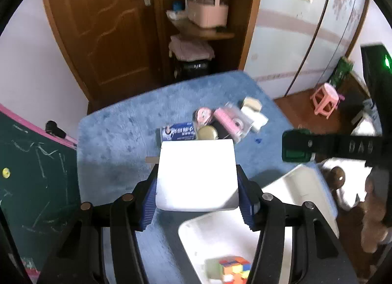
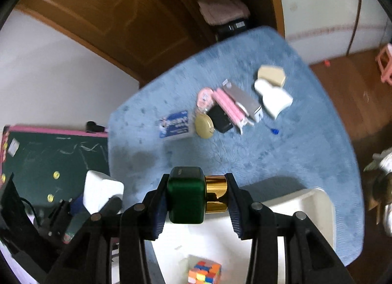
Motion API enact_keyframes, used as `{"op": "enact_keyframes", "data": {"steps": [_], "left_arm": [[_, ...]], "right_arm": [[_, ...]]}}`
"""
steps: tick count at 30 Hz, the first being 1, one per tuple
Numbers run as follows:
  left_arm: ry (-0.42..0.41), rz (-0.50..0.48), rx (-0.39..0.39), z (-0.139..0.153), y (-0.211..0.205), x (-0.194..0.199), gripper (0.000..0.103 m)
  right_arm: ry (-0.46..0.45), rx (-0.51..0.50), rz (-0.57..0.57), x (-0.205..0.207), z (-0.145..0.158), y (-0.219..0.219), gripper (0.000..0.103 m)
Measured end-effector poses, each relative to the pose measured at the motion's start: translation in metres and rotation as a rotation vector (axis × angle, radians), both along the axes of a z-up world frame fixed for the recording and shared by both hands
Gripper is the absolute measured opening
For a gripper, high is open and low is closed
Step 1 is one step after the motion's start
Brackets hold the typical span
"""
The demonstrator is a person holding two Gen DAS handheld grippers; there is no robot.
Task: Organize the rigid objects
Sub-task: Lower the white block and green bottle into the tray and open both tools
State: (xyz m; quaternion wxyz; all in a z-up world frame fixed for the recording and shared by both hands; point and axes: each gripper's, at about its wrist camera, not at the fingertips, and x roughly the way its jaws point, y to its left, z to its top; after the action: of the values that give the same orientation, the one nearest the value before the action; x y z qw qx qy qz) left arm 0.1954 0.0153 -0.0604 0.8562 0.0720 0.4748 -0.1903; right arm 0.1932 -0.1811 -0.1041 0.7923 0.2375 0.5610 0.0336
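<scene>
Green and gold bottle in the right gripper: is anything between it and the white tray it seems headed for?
Nothing visible blocks it. The right gripper holds the green and gold bottle just above the white tray, whose bare floor lies open below; the Rubik's cube sits nearer the camera, off to the side.

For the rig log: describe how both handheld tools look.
The left tool and right tool look alike: black angular plastic linkages with round silver pivot pins and blue ribbed finger pads. Seen from the left camera, the right tool's black body bears embossed lettering.
</scene>
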Motion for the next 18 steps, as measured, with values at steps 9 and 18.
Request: {"op": "enact_keyframes", "data": {"steps": [9, 18], "left_arm": [[-0.04, 0.027, -0.155, 0.051, 0.009, -0.051, 0.059], [-0.029, -0.002, -0.148, 0.026, -0.007, -0.094, 0.059]], "right_arm": [[-0.17, -0.146, 0.037, -0.085, 0.068, 0.004, 0.043], [-0.214, -0.277, 0.025, -0.155, 0.07, -0.002, 0.043]]}}
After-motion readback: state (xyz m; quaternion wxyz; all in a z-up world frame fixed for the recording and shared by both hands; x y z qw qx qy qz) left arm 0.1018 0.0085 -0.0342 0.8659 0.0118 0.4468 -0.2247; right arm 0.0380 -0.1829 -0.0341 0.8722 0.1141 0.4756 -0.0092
